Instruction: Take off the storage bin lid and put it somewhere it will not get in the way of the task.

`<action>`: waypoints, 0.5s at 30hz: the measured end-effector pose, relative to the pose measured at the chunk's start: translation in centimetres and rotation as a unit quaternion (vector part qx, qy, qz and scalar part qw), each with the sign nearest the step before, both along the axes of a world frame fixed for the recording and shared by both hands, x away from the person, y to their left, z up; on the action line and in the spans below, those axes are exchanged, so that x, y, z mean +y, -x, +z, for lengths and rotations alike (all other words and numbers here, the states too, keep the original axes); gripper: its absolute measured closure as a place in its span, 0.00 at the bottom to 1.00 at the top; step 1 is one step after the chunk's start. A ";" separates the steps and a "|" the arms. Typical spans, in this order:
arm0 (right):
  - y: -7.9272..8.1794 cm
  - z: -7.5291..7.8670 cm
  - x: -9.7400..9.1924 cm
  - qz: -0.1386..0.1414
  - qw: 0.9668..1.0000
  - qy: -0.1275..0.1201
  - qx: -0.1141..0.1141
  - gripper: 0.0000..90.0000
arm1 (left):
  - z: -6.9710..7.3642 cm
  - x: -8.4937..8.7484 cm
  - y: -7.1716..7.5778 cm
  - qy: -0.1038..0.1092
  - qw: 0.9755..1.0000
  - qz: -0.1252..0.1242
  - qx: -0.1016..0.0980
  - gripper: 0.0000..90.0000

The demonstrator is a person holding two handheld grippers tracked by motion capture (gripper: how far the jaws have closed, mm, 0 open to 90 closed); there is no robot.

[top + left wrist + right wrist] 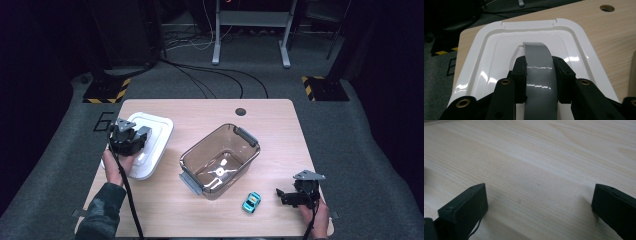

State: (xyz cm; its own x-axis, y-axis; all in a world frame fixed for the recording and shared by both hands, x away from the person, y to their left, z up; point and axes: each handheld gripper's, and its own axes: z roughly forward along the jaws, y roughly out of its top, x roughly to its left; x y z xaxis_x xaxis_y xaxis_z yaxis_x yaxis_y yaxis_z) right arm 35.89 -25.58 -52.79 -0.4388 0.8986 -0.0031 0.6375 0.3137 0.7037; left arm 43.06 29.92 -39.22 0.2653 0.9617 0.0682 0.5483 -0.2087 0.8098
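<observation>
High view: a pale wooden desk (280, 130) stands on grey carpet, with a round cable hole (241, 111) near its far edge. Largest on it is a clear bin (220, 159) with grey handles at both ends, sitting just right of centre, open side up and tilted diagonally. To its left, at the desk's left edge, lies a white lid (155, 135) with a grey handle (537, 67) across its middle. The left gripper (131, 136) sits over that lid; from the left gripper view its black jaws are pressed against both sides of the grey handle, pinching it. The left hand (117, 167) holds it from below, sleeve trailing off the near edge. At the near right corner the right gripper (286, 196) points left, low over bare wood; the right gripper view has its jaws spread wide with only desk grain between them. A small blue toy car (251, 201) rests just left of it, near the bin's near end.
</observation>
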 end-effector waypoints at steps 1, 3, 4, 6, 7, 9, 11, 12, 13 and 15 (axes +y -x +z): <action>0.0 0.0 0.0 0.000 1.000 0.000 0.000 0.00 | -0.2 0.1 0.0 0.001 1.000 0.003 0.003 0.74; 0.0 0.0 0.0 0.000 1.000 0.000 0.000 0.00 | -0.6 0.2 -0.2 0.004 1.000 0.008 0.009 0.74; 0.0 0.0 0.0 0.000 1.000 0.000 0.000 0.00 | -0.8 0.2 -0.3 0.008 1.000 0.012 0.009 0.74; 0.0 0.0 0.0 0.000 1.000 0.000 0.000 0.00 | -1.1 0.4 -0.3 0.004 1.000 0.014 0.012 0.74; 0.0 0.0 0.0 0.000 1.000 0.000 0.000 0.00 | -1.2 0.4 -0.4 0.008 1.000 0.017 0.011 0.74; 0.0 0.0 0.0 0.001 1.000 0.000 0.000 0.00 | -1.6 0.4 -0.5 0.008 1.000 0.018 0.015 0.74; 0.0 0.0 0.0 0.000 1.000 0.000 0.000 0.00 | -2.0 0.4 -0.7 0.007 1.000 0.019 0.020 0.74; 0.0 0.0 0.0 0.000 1.000 0.000 0.000 0.00 | -2.3 0.5 -0.8 0.007 1.000 0.020 0.021 0.74; 0.0 0.0 0.0 0.000 1.000 0.000 0.000 0.00 | -2.5 0.5 -0.8 0.008 0.999 0.022 0.023 0.74; 0.0 0.0 0.0 0.000 1.000 0.000 0.000 0.00 | -2.8 0.5 -1.0 0.012 0.999 0.027 0.029 0.74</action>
